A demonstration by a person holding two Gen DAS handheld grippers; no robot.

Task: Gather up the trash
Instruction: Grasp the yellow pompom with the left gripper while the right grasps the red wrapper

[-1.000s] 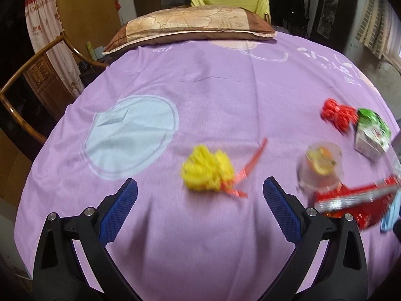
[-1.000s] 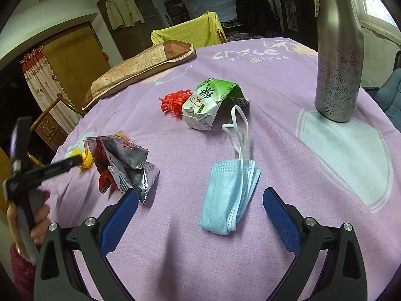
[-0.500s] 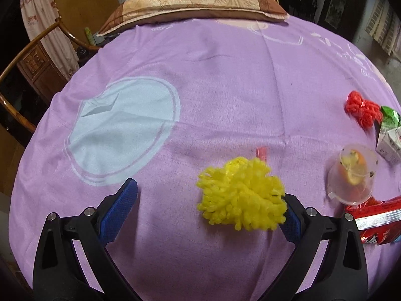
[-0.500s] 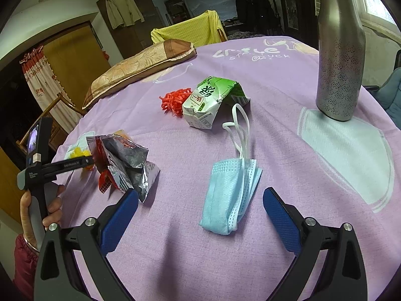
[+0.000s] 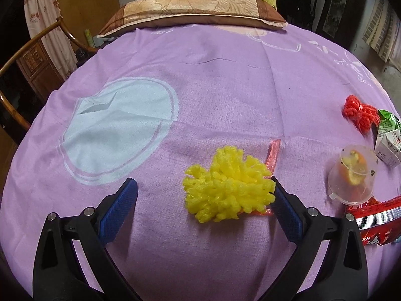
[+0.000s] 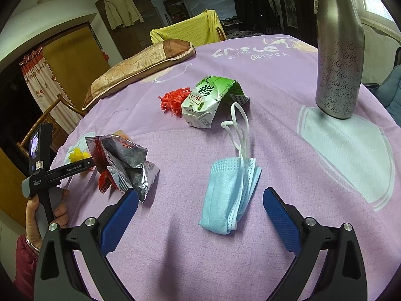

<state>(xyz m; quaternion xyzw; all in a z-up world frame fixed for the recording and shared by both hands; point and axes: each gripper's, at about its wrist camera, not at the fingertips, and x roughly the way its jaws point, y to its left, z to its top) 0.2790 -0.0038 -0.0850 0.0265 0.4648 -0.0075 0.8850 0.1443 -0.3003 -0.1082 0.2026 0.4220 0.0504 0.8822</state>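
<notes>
Your left gripper (image 5: 204,200) hangs low over the purple-clothed counter (image 5: 225,87) with its jaws spread wide and holding nothing. The yellow foam net (image 5: 228,190) lies on the cloth between them, well over toward the right-hand blue pad, which it appears to touch or nearly touch; a red strip (image 5: 273,153) pokes out from behind it. To the right sit a clear plastic cup (image 5: 352,175) with fruit scraps inside, a red snack wrapper (image 5: 373,222) at the frame edge, a red net bundle (image 5: 359,113) and a green-and-white carton (image 5: 388,143).

Your right gripper (image 6: 200,212) is also wide open and empty. The folded blue face mask (image 6: 229,195) lies on the cloth between its pads, nearer the right one but touching neither, its ear loops trailing away toward the carton (image 6: 208,102). The crumpled silver-lined wrapper (image 6: 125,165) rests just beyond the left pad. A tall metal flask (image 6: 338,50) stands upright far right, and a pillow (image 6: 140,67) lies at the counter's far edge.
</notes>
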